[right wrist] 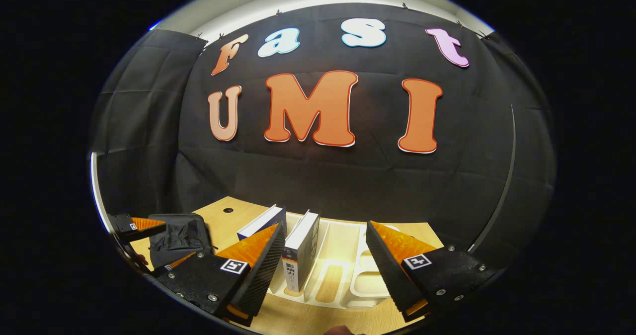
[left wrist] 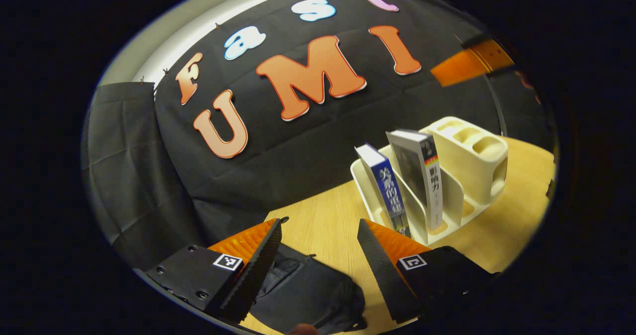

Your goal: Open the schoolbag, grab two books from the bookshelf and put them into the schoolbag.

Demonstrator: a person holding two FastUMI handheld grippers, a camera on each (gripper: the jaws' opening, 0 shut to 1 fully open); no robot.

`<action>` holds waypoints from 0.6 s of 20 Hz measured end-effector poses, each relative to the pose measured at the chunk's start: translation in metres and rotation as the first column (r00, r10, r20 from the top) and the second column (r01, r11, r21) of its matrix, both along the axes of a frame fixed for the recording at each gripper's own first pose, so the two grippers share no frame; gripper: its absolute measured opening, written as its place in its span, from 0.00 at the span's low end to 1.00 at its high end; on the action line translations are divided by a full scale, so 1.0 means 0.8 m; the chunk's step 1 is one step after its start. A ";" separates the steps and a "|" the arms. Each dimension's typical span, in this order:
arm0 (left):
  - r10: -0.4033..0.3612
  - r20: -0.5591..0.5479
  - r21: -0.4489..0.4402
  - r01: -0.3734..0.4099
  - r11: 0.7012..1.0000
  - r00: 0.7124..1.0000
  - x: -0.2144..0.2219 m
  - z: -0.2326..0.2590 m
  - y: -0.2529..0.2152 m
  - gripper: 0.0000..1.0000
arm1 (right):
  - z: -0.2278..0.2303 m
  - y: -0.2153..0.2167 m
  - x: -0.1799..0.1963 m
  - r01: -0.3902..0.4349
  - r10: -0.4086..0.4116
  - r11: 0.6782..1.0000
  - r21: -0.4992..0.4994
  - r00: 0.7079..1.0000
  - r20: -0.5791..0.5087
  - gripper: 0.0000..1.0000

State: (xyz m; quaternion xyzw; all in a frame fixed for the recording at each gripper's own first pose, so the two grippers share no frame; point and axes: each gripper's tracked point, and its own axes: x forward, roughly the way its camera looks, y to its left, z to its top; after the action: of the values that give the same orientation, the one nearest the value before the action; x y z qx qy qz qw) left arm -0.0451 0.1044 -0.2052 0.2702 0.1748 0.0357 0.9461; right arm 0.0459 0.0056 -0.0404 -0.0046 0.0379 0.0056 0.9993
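The black schoolbag (left wrist: 308, 295) lies on the wooden table just under my left gripper (left wrist: 320, 255), which is open and hovers over it. I cannot tell whether the bag's zip is open. A cream bookshelf (left wrist: 472, 161) stands to the right and holds a blue book (left wrist: 385, 186) and a grey book (left wrist: 422, 176), both upright. My right gripper (right wrist: 325, 265) is open above the bookshelf (right wrist: 365, 278), with the grey book (right wrist: 300, 250) just inside its left finger and the blue book (right wrist: 261, 223) behind that finger. The schoolbag (right wrist: 186, 228) sits at the left.
The shelf's right-hand slots (right wrist: 330, 280) are bare, and a block of round holders (left wrist: 474, 146) forms its far end. A small round hole (right wrist: 228, 209) is in the tabletop behind the bag. Black cloth walls the back and sides. One finger of the other gripper (left wrist: 467, 64) hangs above the shelf.
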 end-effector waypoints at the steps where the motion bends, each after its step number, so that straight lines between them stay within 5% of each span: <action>1: 0.011 -0.024 0.031 -0.011 0.999 1.000 -0.009 -0.015 0.005 1.00 | -0.002 -0.001 0.000 -0.001 0.001 1.000 -0.001 1.000 -0.001 0.98; 12: 0.113 -0.187 0.233 -0.068 0.970 0.976 -0.083 -0.112 0.063 0.98 | -0.020 -0.013 0.002 -0.024 0.024 1.000 -0.010 1.000 -0.018 0.98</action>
State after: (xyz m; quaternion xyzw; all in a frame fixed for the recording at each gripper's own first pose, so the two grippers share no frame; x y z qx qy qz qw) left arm -0.1115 0.1547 -0.2944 0.3695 0.2756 0.0715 0.8845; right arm 0.0478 -0.0048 -0.0567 -0.0100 0.0468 0.0176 0.9987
